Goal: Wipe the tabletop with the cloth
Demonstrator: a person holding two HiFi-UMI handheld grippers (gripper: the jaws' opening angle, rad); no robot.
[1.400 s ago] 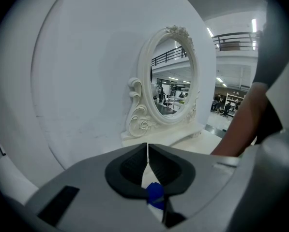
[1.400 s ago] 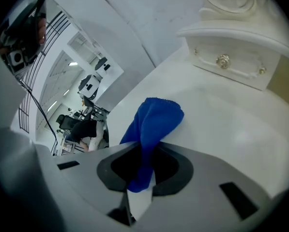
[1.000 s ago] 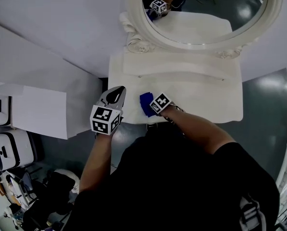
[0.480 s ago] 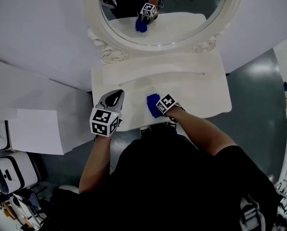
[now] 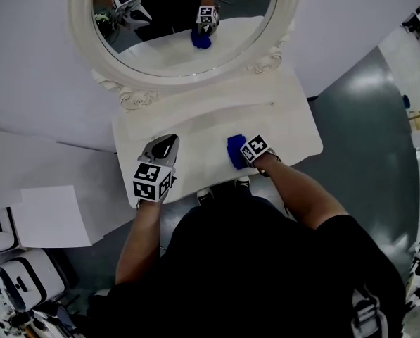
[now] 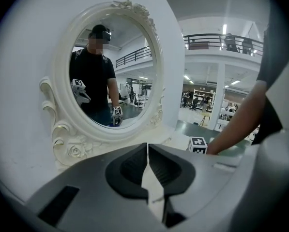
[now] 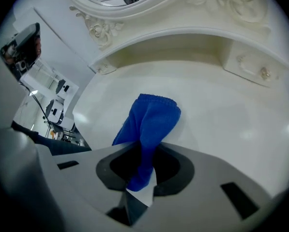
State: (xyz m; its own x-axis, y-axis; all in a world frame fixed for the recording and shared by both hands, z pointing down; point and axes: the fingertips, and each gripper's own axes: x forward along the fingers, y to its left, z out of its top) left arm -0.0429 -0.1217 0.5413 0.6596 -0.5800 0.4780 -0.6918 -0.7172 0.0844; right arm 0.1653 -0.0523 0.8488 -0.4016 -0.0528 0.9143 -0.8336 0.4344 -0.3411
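the right gripper [image 7: 142, 173] pinches the blue cloth [image 7: 151, 117] between its jaws, with the cloth's free end lying on the white tabletop [image 7: 221, 115] by the near edge. the left gripper [image 6: 148, 170], jaws pressed together and empty, hovers at the near left. risk: only a narrow fold is clamped, so drag could pull it free; a far stroke could strike the mirror frame [image 5: 125, 97].

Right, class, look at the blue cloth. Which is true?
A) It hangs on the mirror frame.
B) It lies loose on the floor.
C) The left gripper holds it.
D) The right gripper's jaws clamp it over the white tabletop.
D: the right gripper view shows the right gripper shut on the blue cloth above the tabletop, while the left gripper is shut on nothing.
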